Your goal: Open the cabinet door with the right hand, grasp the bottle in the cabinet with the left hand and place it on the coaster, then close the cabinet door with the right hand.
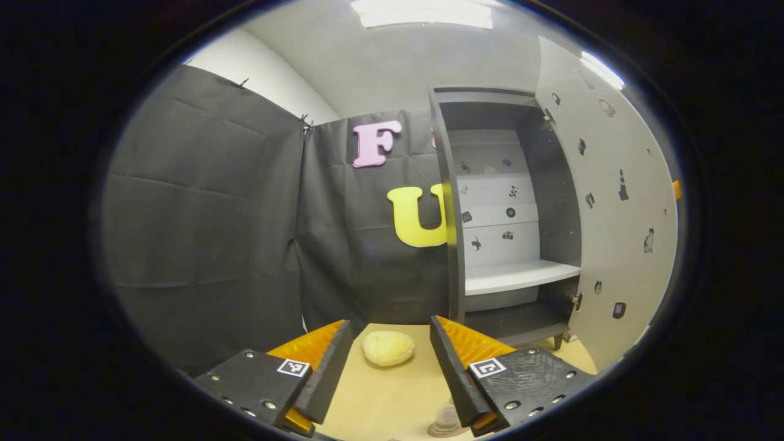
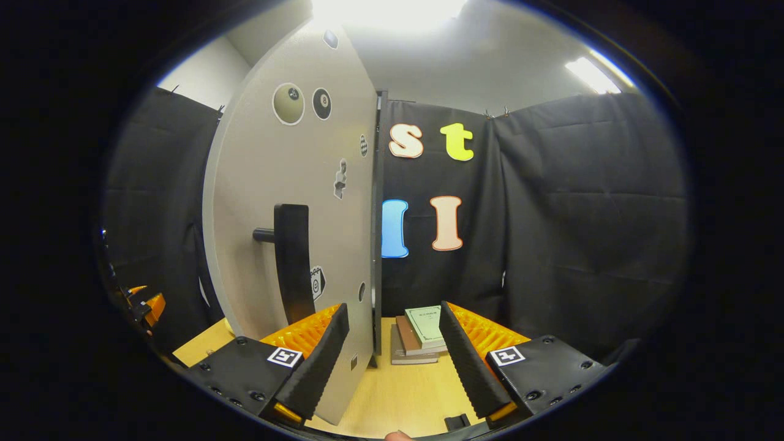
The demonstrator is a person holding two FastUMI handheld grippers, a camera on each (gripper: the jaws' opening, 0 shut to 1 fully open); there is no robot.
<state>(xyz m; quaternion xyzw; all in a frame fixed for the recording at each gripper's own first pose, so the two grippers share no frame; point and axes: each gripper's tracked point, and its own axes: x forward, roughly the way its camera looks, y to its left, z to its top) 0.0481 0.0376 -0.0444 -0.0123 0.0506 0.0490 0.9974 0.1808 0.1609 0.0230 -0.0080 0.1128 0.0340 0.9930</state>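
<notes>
Grey flat-panel cabinet [image 1: 490, 202] w/ small stickers stands open; its smooth grey door [image 1: 612, 214] is swung wide to the right of the cabinet, white shelf [image 1: 520, 275] inside looks bare. Left gripper [image 1: 392, 361] sits low in front of the cabinet, jaws wide apart, nothing in them. Just past it on the pale wood tabletop [image 1: 392, 404] is a lumpy yellowish rounded thing [image 1: 388, 348]. Bottle [image 1: 445, 419] is at the bottom edge under the fingers, blurry, standing on the table. Right gripper [image 2: 392, 355] by the door's outer face, jaws spread, empty, near the black bar handle [image 2: 293, 263]. Stack of flat books [image 2: 422, 337] lies beyond the door edge.
</notes>
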